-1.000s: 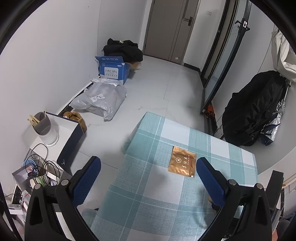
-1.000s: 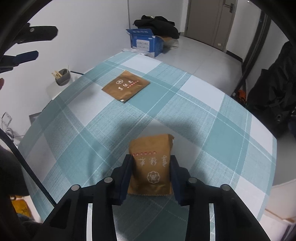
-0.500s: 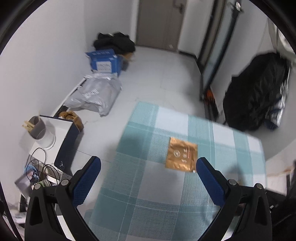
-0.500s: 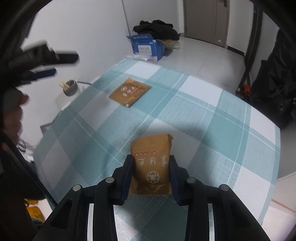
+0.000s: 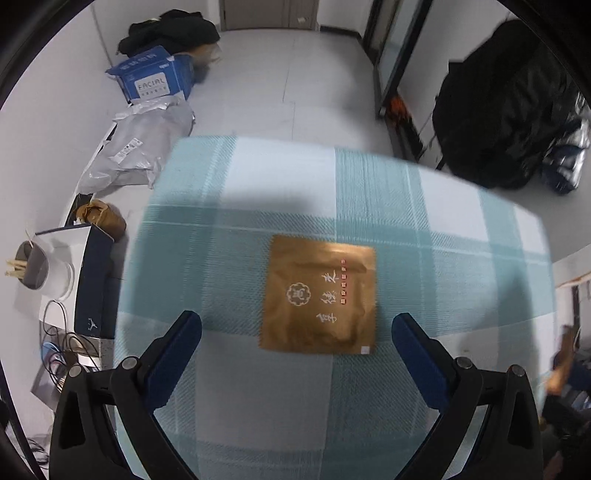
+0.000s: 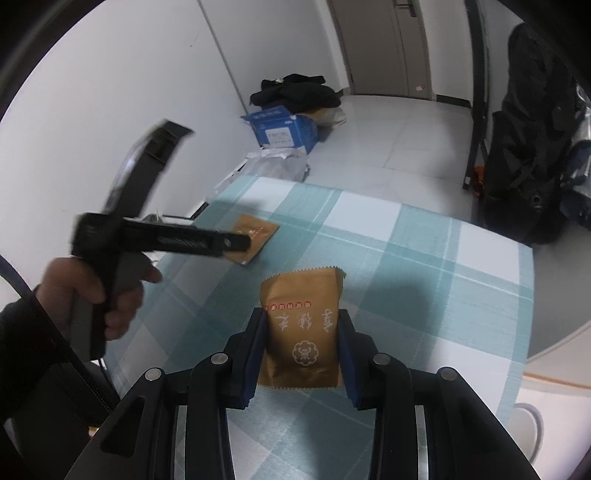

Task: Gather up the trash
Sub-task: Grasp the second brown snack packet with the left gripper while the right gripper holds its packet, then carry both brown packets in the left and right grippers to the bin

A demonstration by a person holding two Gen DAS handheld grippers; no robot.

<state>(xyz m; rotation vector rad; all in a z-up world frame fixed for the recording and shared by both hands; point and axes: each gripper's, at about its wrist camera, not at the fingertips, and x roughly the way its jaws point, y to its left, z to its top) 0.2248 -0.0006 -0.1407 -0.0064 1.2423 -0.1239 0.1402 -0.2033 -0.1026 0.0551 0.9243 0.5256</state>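
A flat brown packet (image 5: 319, 295) lies on the teal checked tablecloth (image 5: 424, 229). My left gripper (image 5: 295, 325) hangs over it, pointing steeply down and open, its blue fingers (image 5: 184, 332) wide to either side of the packet and not touching it. In the right wrist view, my right gripper (image 6: 302, 314) is shut on a second, puffier brown packet (image 6: 300, 288), held upright a little above the cloth. That view also shows the left gripper (image 6: 236, 242) in a person's hand (image 6: 110, 291), over the flat packet (image 6: 258, 230) near the table's far left corner.
On the floor beyond the table sit a blue cardboard box (image 5: 155, 77), grey plastic mail bags (image 5: 144, 144) and dark clothes (image 5: 170, 29). A large black bag (image 5: 506, 110) stands at the right. Left of the table are a white box with a cup (image 5: 37, 269) and cables.
My left gripper has come down and forward over the flat packet, which now sits large between its fingers. My right gripper has risen and rolled a little, still gripping its packet.
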